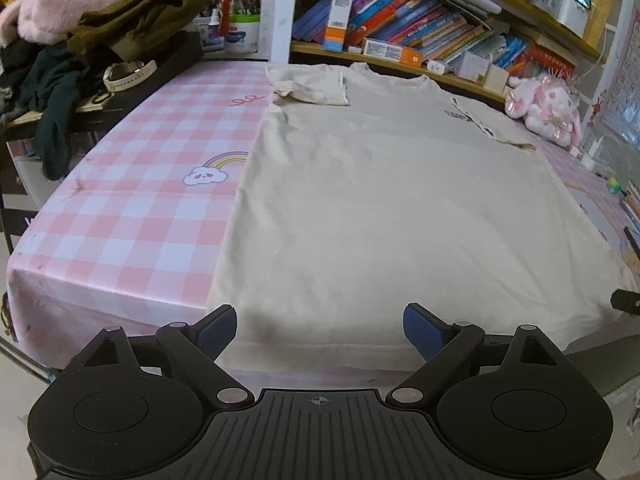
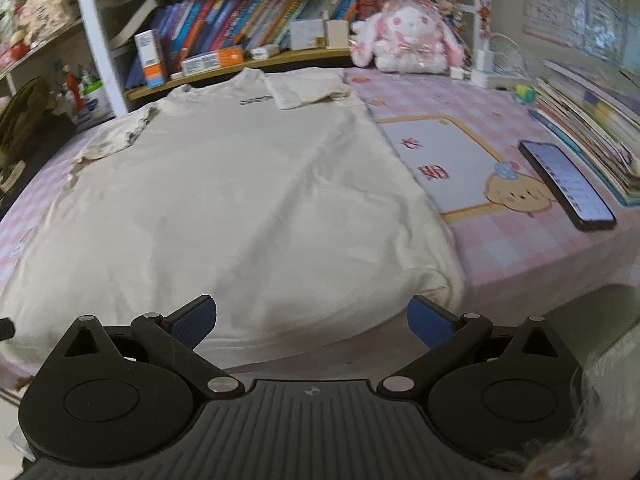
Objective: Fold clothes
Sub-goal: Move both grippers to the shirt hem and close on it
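A cream T-shirt [image 1: 384,200] lies flat on the pink checked table [image 1: 132,208], collar away from me, both short sleeves folded in over the chest. It also shows in the right wrist view [image 2: 224,200]. My left gripper [image 1: 320,330] is open and empty, just before the shirt's near hem at its left part. My right gripper [image 2: 312,320] is open and empty, before the hem near the shirt's right bottom corner. A bit of the right gripper [image 1: 626,302] shows at the right edge of the left wrist view.
A phone [image 2: 568,184] lies on the table right of the shirt, beside stacked books [image 2: 592,120]. A pink plush rabbit [image 2: 408,36] sits at the back right. Bookshelves [image 1: 420,28] line the back. A pile of dark clothes [image 1: 100,40] sits at the left.
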Motion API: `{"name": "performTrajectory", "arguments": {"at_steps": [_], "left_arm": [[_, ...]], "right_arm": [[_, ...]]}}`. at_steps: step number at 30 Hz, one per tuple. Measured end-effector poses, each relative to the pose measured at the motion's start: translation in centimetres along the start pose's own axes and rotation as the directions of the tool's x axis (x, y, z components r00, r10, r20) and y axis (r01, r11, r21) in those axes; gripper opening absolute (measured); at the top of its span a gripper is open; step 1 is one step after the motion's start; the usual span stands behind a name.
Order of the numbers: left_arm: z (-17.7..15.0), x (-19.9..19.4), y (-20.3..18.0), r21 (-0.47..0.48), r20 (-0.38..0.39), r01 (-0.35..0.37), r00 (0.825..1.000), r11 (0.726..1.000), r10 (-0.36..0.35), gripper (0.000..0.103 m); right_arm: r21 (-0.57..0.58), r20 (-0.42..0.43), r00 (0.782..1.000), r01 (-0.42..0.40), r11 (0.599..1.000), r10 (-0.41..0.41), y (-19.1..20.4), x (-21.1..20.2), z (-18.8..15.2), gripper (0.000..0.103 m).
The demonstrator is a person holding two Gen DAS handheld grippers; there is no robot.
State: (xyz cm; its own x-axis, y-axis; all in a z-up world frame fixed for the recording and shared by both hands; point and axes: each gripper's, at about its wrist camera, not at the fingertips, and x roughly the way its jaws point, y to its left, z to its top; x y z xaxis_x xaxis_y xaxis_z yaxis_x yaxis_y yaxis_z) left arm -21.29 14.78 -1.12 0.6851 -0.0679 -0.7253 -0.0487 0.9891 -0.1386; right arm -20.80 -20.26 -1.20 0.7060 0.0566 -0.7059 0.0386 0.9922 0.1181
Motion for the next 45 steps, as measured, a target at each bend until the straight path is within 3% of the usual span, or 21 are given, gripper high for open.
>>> {"name": "performTrajectory", "arguments": {"at_steps": [11,16,21,23,29,34,40,42,45], "left_arm": [[-1.3,-0.7,2.1,-0.072,-0.009,0.002,1.0,0.997,-0.003,0.089],[-2.0,-0.9,2.8,-0.094,-0.017,0.006,1.0,0.996,-0.007,0.06],[-3.0,-0.8,3.9,-0.13,-0.044,-0.016,0.999,0.991,0.01,0.057],[-3.2,-0.6,4.4,-0.142,-0.051,-0.033,0.998,0.989,0.026,0.057],[-2.8,0.7,6.6,-0.169,-0.04,0.005,0.999,0.986,-0.012,0.056],[-1.4,1.4,8.5,-0.207,-0.007,0.103,0.994,0.973,-0.107,0.056],[-0.6,3.3,10.1,-0.26,-0.032,0.172,0.982,0.95,-0.187,0.061],[-0.7,3.5,10.4,-0.293,-0.033,0.186,0.978,0.938,-0.204,0.059],[-0.9,3.5,10.7,-0.344,-0.023,0.218,0.971,0.913,-0.24,0.044]], "right_arm": [[0.011,-0.011,1.0,-0.027,1.0,0.027,-0.8,-0.6,-0.6,0.103],[0.005,-0.017,0.998,-0.068,0.998,0.068,-1.0,-0.9,-0.7,0.098],[0.008,-0.05,0.996,-0.074,0.997,0.075,-1.5,-0.7,-0.9,0.059],[0.011,-0.064,0.995,-0.075,0.997,0.076,-1.7,-0.6,-1.1,0.054],[0.026,-0.064,0.995,-0.071,0.997,0.072,-2.7,-0.7,-1.2,0.055],[0.035,-0.058,0.996,-0.069,0.997,0.071,-5.1,-0.6,-0.4,0.055],[0.062,-0.091,0.994,-0.062,0.996,0.067,-8.7,0.5,1.1,0.055],[0.086,-0.111,0.991,-0.066,0.994,0.075,-10.0,1.1,1.7,0.055],[0.204,-0.146,0.98,-0.106,0.973,0.137,-12.0,2.3,2.5,0.055]]}}
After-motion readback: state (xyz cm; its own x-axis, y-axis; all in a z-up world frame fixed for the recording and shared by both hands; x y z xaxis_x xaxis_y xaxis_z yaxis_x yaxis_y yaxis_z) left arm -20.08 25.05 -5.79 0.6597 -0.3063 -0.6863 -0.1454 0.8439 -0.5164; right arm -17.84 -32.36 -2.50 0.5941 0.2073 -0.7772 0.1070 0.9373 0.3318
